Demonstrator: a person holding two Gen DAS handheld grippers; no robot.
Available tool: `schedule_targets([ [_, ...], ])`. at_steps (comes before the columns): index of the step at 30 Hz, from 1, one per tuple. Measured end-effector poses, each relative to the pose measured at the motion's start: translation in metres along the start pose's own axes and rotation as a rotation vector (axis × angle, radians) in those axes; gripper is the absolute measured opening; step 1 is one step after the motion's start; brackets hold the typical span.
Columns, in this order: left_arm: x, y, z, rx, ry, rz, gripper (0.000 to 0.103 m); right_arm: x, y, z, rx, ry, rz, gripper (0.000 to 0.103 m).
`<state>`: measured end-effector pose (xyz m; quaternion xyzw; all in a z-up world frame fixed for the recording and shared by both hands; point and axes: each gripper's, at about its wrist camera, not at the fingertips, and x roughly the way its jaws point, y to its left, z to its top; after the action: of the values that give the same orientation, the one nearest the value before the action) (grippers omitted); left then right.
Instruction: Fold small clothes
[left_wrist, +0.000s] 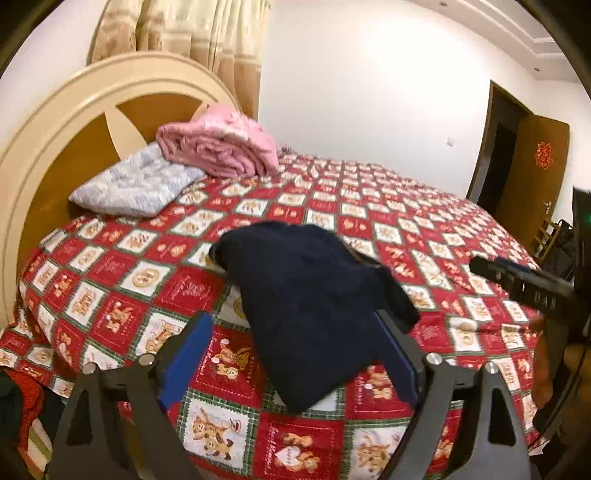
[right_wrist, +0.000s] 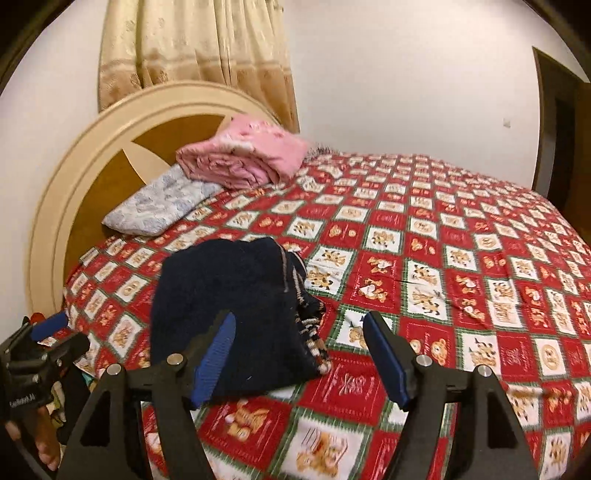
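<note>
Garment: I see a dark navy garment lying in a loose heap on the bed, in the lower middle of the left view and the lower left-middle of the right view; a patterned knit edge shows along its right side in the right view.
Left claw: my left claw stands apart, its blue pads either side of the garment's near edge in the picture. I cannot tell whether the right pad touches the cloth; nothing is clamped.
Right claw: my right claw is apart too. Its left pad overlaps the garment's near edge in the picture, and the right pad sits over bare bedspread. Nothing is gripped.
Other claw seen: the right claw shows blurred at the right edge of the left view; the left claw shows at the lower left edge of the right view, with the fingers of the hand holding it below.
Bed: the bedspread is red, white and green checks with bear pictures, and fills most of both views.
Headboard: a round cream and brown headboard stands at the upper left.
Bedding: a folded pink blanket rests partly on a pale pillow near the headboard.
Room: a beige curtain hangs at the top left; a brown door is at the right of the left view.
</note>
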<state>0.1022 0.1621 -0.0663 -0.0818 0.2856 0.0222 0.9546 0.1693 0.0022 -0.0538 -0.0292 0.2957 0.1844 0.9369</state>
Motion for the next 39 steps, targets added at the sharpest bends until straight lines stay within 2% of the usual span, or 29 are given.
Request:
schedule_targets([
  [4, -0.022, -0.005, 0.002, 0.008, -0.06, -0.011, 0.096, -0.028, 0.01, -0.01, -0.011, -0.039, 0.001, 0.073],
  [8, -0.031, -0.009, 0.003, 0.015, -0.093, -0.012, 0.097, -0.048, 0.021, -0.017, -0.056, -0.076, -0.034, 0.077],
  [20, -0.046, -0.015, 0.002, 0.015, -0.119, -0.02, 0.1, -0.075, 0.028, -0.018, -0.08, -0.106, -0.009, 0.078],
  [39, -0.05, -0.024, 0.003, 0.048, -0.113, -0.032, 0.101, -0.087, 0.022, -0.022, -0.064, -0.133, -0.016, 0.078],
])
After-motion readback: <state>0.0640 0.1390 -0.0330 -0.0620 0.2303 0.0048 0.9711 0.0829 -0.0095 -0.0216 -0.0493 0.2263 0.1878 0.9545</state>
